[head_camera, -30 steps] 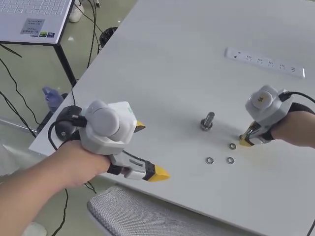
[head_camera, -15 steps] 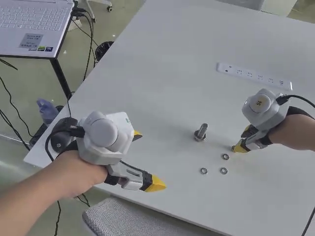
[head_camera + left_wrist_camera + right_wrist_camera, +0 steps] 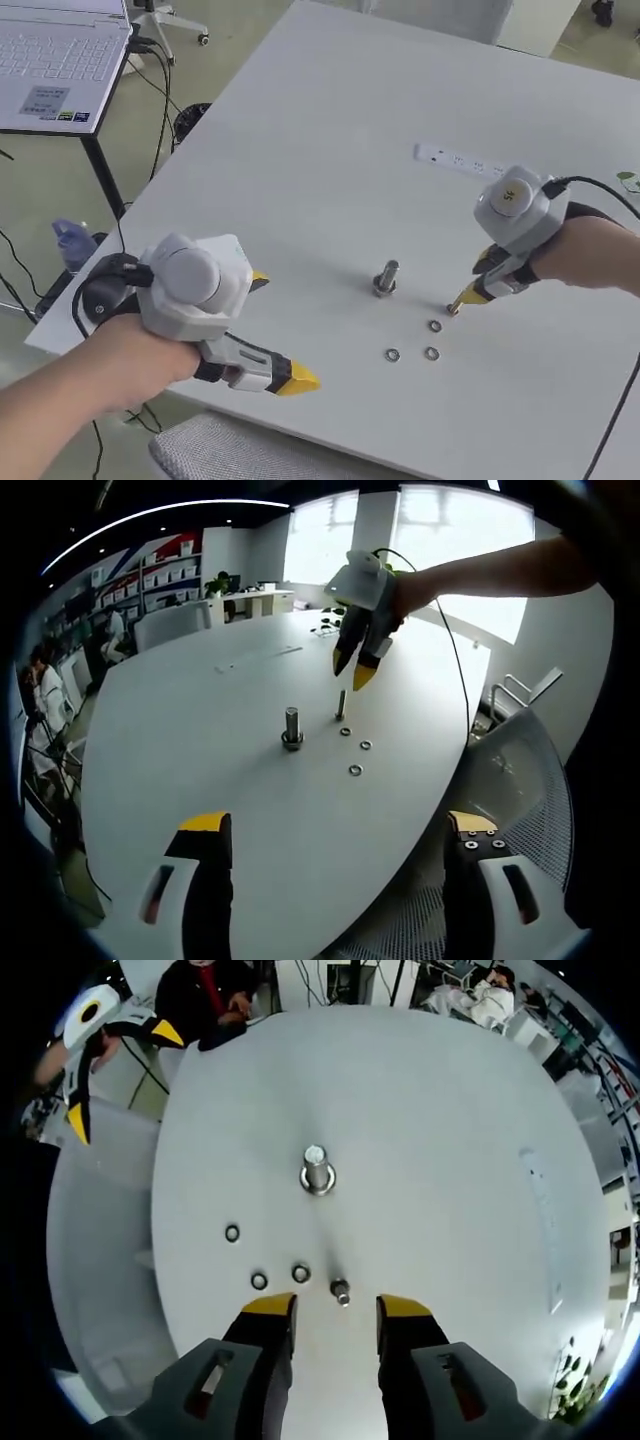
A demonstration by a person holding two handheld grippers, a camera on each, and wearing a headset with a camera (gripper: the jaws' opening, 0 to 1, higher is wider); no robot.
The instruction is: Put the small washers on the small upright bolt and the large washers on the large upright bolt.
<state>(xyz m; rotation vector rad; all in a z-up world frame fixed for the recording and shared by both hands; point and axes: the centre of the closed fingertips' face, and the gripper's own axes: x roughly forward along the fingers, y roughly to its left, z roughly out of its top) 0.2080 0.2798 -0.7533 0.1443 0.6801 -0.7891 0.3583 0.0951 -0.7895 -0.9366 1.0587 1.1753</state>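
Obs: the right gripper (image 3: 336, 1310) has its jaws parted by a modest gap with nothing between them. The small bolt (image 3: 340, 1290) stands upright on the table (image 3: 330, 120), just ahead of the tips at lower centre of the right gripper view. In the left gripper view those tips hang above it, not touching.

Change: one second ago, and half a second ago, the tips were down at the table at about this spot and no small bolt could be made out. Now they are raised and the bolt stands free. The head camera also shifted, so positions were checked against the large bolt only.

The large bolt (image 3: 386, 279) is upright at centre-right of the head view, near the small bolt but apart. It has a wider collar at its foot; whether that is the head or a washer I cannot tell.

Washer A (image 3: 435, 325) lies flat just beside the small bolt. Washer B (image 3: 431, 353) and washer C (image 3: 392, 354) lie lower in the frame. They are too small to tell their size class.

The left gripper (image 3: 337, 825) has its jaws wide open and empty. It is at lower left of the head view, well apart from the work.

Judgement: both posts look ready and sorting has not begun. Thin rings on a smooth top will be hard to pinch, and a knock could topple the small bolt.
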